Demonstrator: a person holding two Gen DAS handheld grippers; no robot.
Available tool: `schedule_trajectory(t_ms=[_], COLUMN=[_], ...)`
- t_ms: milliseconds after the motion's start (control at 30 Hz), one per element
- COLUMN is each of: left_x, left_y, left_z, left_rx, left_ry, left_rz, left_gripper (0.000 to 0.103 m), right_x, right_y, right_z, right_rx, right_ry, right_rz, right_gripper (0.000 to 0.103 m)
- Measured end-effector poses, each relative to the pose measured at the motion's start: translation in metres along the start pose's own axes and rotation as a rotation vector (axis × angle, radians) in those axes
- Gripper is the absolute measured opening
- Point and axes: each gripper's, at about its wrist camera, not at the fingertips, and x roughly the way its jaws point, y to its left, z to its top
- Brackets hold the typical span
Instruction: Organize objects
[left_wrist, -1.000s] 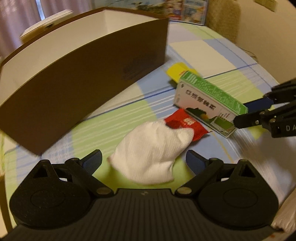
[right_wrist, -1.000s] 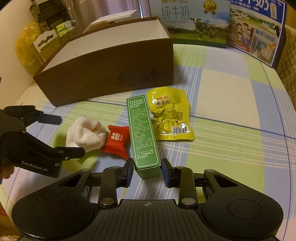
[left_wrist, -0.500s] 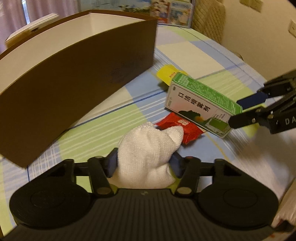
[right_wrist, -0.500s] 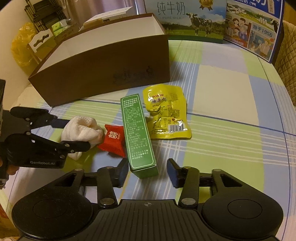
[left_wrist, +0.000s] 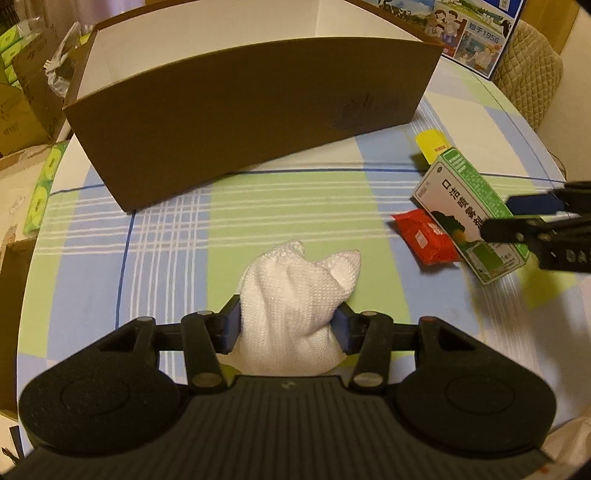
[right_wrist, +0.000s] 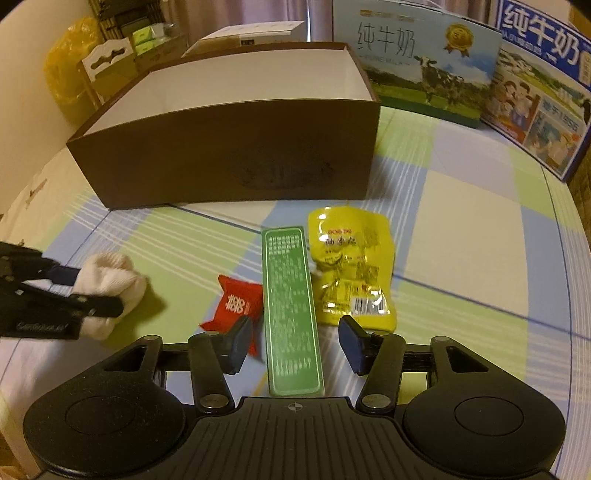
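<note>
Closure of the left gripper (left_wrist: 288, 326) is the main change: a second ago its jaws stood wide around the white knitted cloth (left_wrist: 295, 299), and now both blue pads press into the bundle, which bulges between them — the cloth is gripped, though whether it has cleared the checked tablecloth (left_wrist: 280, 199) cannot be told. The right gripper (right_wrist: 295, 341) has gone the other way: its jaws, then narrow about the near end of the green carton (right_wrist: 291, 310), now stand apart with visible gaps on both sides, so the carton lies between them unheld. In judgement, the cloth is ready for transfer, while the carton needs a fresh grasp. The red sachet (right_wrist: 236, 306) lies against the carton's left side, and the yellow snack pouch (right_wrist: 354, 266) against its right; neither appears to have moved on the cloth. The brown box (right_wrist: 229, 162) stands open just beyond the items — its white interior shows no contents in the visible part; the floor near the front wall is hidden. Nothing has yet been placed inside, as far as can be seen.
</note>
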Motion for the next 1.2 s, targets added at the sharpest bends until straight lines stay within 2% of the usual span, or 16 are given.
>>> schedule_trajectory(t_ms=[200, 367, 700, 1000, 1200], left_x=[0.004, 0.014, 0.016, 0.012, -0.001], left_y=[-0.003, -0.009, -0.007, -0.004, -0.004], left_z=[0.003, 0.008, 0.011, 0.011, 0.007], left_rx=[0.004, 0.014, 0.0, -0.014, -0.03], left_ry=[0.001, 0.007, 0.01, 0.001, -0.012], left_rz=[-0.005, 0.012, 0.028, 0.02, 0.016], left_gripper=[0.053, 0.054, 0.047, 0.041, 0.04], right_x=[0.008, 0.014, 0.02, 0.015, 0.0], right_y=[0.0, 0.0, 0.004, 0.004, 0.003], right_z=[0.005, 0.007, 0.006, 0.005, 0.008], right_rx=[-0.034, -0.042, -0.058, -0.074, -0.066], right_ry=[0.015, 0.03, 0.043, 0.025, -0.01], right_rz=[0.001, -0.003, 0.0, 0.008, 0.026], right_gripper=[0.04, 0.039, 0.028, 0.027, 0.027])
